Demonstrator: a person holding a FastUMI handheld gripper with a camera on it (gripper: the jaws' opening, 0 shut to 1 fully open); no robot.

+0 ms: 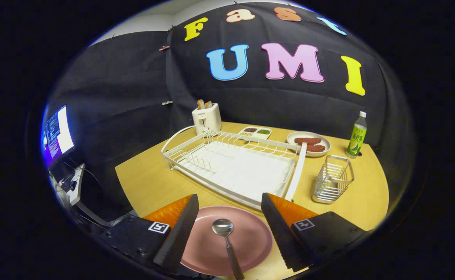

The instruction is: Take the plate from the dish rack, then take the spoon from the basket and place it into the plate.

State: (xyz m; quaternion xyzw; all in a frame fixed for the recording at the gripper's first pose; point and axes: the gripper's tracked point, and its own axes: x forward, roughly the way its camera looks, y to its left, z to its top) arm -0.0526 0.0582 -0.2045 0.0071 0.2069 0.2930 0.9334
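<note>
On the pink plate (227, 241), just before the white dish rack (235, 167): spoon (227, 241) lying flat; gripper (229, 204) spread wide, holding nothing; wire basket (333, 179) right of rack; toaster/bottle labels unreadable

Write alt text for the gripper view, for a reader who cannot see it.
A spoon lies on a pink plate on a wooden table, between the open fingers of the gripper, which touch nothing. Just beyond the plate sits an empty white dish rack, with a wire basket beside it; a toaster, two food dishes and a green bottle stand farther back.
</note>
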